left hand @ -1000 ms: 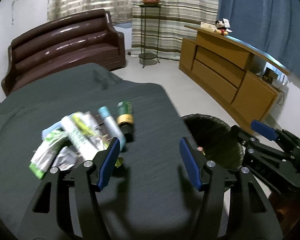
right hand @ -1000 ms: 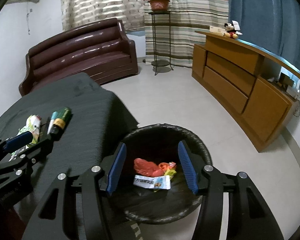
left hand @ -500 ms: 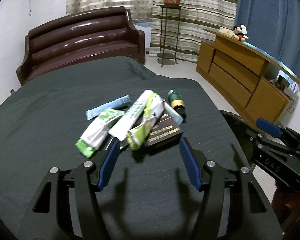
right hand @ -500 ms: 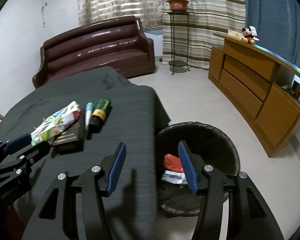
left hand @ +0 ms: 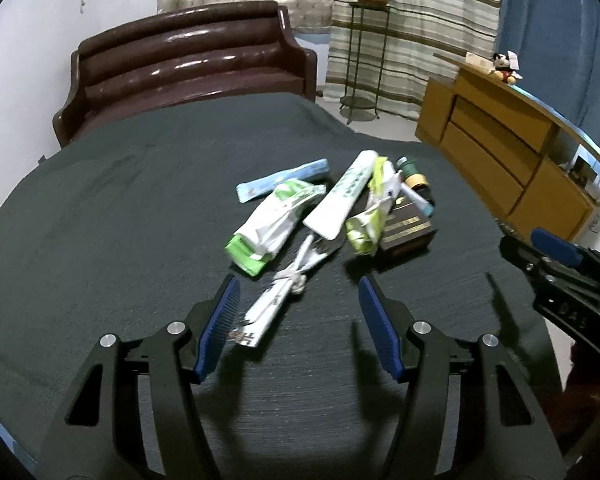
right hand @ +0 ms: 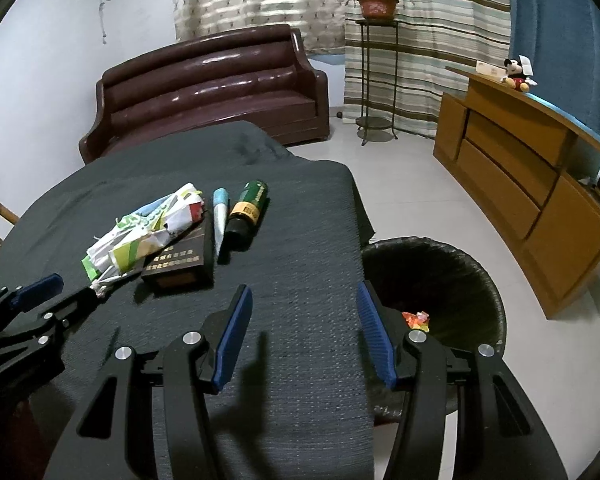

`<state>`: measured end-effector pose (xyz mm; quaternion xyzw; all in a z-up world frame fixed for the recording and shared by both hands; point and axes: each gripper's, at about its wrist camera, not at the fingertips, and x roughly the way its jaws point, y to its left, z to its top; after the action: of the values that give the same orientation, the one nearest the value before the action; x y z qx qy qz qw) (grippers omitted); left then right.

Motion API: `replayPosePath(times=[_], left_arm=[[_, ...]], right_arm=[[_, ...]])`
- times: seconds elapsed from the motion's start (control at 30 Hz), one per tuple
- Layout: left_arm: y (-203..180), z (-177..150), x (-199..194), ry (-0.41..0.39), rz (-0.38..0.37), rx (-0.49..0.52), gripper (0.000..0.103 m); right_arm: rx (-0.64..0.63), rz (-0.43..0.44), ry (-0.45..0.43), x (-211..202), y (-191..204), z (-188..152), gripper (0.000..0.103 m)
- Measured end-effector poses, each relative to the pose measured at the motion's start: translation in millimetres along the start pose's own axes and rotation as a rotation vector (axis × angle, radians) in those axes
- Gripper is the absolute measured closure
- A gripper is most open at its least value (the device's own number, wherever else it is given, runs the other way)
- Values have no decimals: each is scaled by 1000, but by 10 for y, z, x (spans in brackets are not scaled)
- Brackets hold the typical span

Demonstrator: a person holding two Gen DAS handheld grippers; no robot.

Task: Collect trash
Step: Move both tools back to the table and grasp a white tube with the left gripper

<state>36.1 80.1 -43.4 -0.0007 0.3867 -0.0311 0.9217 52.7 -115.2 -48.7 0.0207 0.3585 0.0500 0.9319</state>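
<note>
So, both grippers wide open — holding nothing.

Left gripper (left hand: 298,322) hovers just short of the trash pile (left hand: 332,212) on the table (left hand: 100,220); right gripper (right hand: 302,330) sits beside the bin (right hand: 460,276), right of that pile.

Room dim overall, cool cast; light seems overhead/behind cams. Sofa (left hand: 188,64) shows bright glare streaks on glossy backrest, both views. Hard dark shadows of left gripper (left hand: 298,324) and right gripper (right hand: 304,332) fall fwd on dark tablecloth (left hand: 100,216), whose weave stays sharp nearby. Curtains (right hand: 412,20) slightly soft, pale. Strong fisheye bend: cabinet (right hand: 532,192) top curves; black vignette at corners. No motion blur seen.
</note>
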Motion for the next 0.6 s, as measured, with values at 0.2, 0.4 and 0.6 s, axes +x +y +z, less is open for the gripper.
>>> replayPosePath(times=[0.2,0.4,0.6], left_arm=[[28,3,150,48,-9,14,43],[77,1,281,100,-39,5,56],[87,2,286,95,-58,12,81]], right_arm=[[-6,5,9,16,30,-6,49],[-11,8,15,35,38,1,49],[-19,14,27,75,73,1,49]])
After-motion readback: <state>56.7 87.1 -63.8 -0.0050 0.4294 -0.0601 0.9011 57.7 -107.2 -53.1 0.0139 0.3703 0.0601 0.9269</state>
